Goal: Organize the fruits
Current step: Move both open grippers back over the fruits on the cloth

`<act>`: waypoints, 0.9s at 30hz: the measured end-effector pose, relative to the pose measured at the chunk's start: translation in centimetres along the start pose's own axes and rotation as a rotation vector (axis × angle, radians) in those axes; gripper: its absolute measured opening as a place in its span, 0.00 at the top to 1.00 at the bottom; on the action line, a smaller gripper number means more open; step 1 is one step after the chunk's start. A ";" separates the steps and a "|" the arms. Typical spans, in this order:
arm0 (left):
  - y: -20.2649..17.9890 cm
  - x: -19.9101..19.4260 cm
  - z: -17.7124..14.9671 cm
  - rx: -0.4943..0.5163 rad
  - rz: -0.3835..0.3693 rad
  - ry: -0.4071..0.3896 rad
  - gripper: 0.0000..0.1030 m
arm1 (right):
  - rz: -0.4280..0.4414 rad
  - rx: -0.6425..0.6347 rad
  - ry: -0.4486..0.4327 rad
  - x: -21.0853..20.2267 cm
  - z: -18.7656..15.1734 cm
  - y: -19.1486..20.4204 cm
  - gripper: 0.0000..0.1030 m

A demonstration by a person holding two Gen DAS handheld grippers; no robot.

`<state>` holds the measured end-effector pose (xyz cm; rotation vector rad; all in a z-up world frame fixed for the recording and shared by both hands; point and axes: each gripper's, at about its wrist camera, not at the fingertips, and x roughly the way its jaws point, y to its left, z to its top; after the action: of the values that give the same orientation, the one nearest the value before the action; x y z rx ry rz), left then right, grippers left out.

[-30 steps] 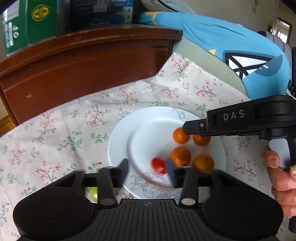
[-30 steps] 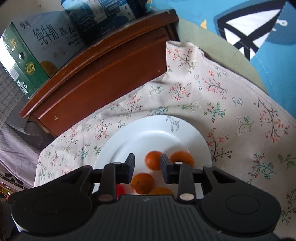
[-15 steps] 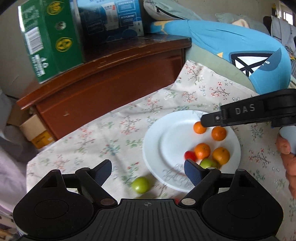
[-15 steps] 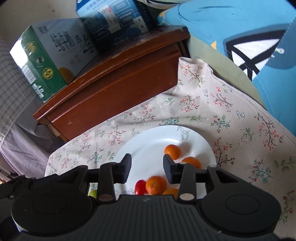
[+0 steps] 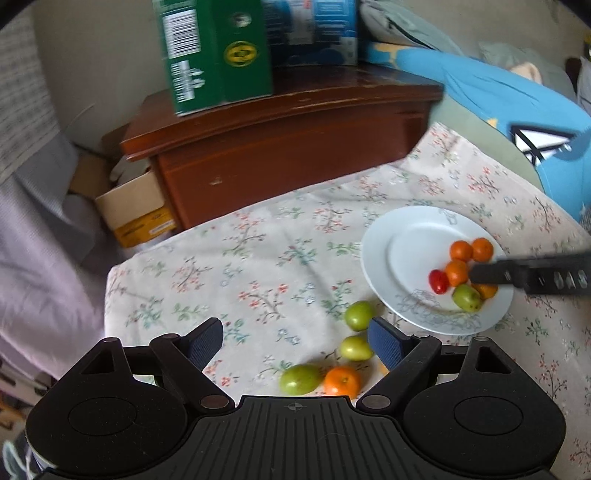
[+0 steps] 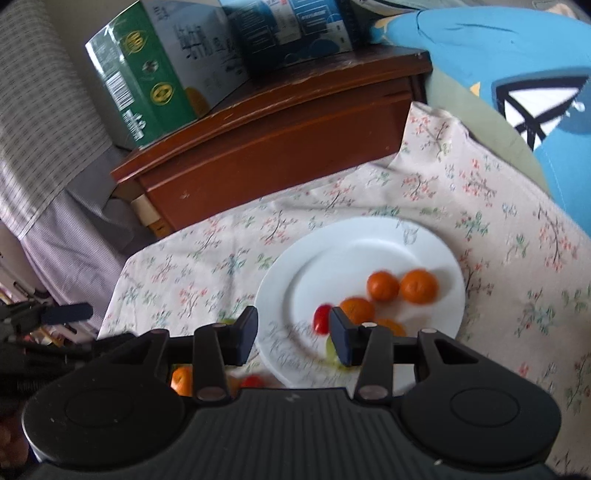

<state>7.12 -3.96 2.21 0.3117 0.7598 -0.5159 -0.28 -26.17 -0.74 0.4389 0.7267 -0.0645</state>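
Observation:
A white plate [image 5: 384,236] lies on the floral cloth at the right and holds several small oranges [image 5: 461,250], a red tomato [image 5: 438,281] and a green fruit [image 5: 467,297]. Three green fruits [image 5: 359,314] and an orange [image 5: 341,380] lie loose on the cloth in front of my left gripper [image 5: 295,341], which is open and empty above them. My right gripper [image 6: 292,330] is open and empty over the plate's [image 6: 354,236] near rim; it shows as a black bar in the left wrist view [image 5: 532,275]. A loose orange [image 6: 181,380] lies below it.
A brown wooden cabinet [image 5: 288,147] stands behind the table with a green carton [image 5: 214,55] and a blue carton [image 6: 291,33] on top. A blue cushion [image 5: 517,110] lies at the right. A cardboard box [image 5: 133,206] sits on the floor at the left.
My left gripper has opened wide and pulled back left from the plate, bringing the loose fruits into view. A green fruit now lies on the plate. My right gripper has drawn back and opened wider.

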 end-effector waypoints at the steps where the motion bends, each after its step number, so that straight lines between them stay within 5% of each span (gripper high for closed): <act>1: 0.4 -0.1 -0.1 -0.013 0.002 -0.003 0.15 | 0.006 0.002 0.006 -0.1 -0.4 0.1 0.58; 9: 2.5 0.2 -1.7 -0.110 -0.028 0.017 0.15 | 0.054 -0.018 0.071 -0.2 -3.3 1.6 0.58; 27: 1.9 3.3 -4.4 -0.158 -0.110 0.120 0.18 | 0.097 -0.158 0.174 3.1 -6.6 4.5 0.58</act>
<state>7.62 -1.50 -3.03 0.1556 0.9330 -0.5411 -1.20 -19.15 -5.46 0.3310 0.8737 0.1232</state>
